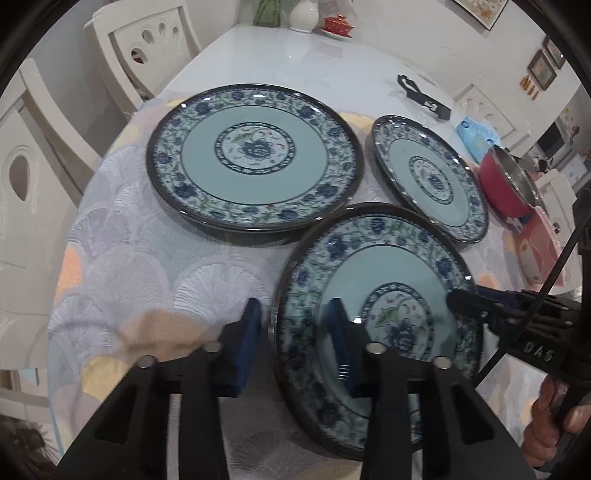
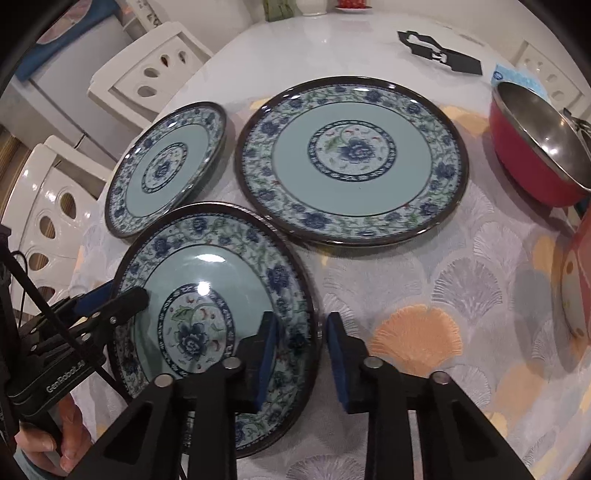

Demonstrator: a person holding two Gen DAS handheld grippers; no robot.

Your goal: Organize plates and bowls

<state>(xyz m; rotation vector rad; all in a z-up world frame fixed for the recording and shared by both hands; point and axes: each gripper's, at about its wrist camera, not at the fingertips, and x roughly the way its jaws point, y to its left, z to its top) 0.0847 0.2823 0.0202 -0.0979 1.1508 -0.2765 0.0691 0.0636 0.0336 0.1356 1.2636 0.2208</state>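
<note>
Both grippers straddle opposite rims of the near plate (image 2: 207, 295), the left gripper (image 1: 295, 332) and right gripper (image 2: 301, 347) with fingers parted and not clenched, so on this bench (image 2: 424, 295) an uneven squeeze could tip it against the big plate (image 2: 351, 158).

You are working in a home dining room. The desk (image 1: 295, 62) is a glossy white dining table, its near part covered by a pastel fan-patterned cloth (image 1: 140, 266). White carved dining chairs (image 1: 147, 48) stand along its left edge. Framed pictures (image 1: 541, 68) hang on the wall beyond the right edge. At the far edge you can see a white vase (image 1: 303, 14) and a small red lidded cup (image 1: 338, 25). A red cooking pot (image 2: 535, 147) sits by the right edge.
</note>
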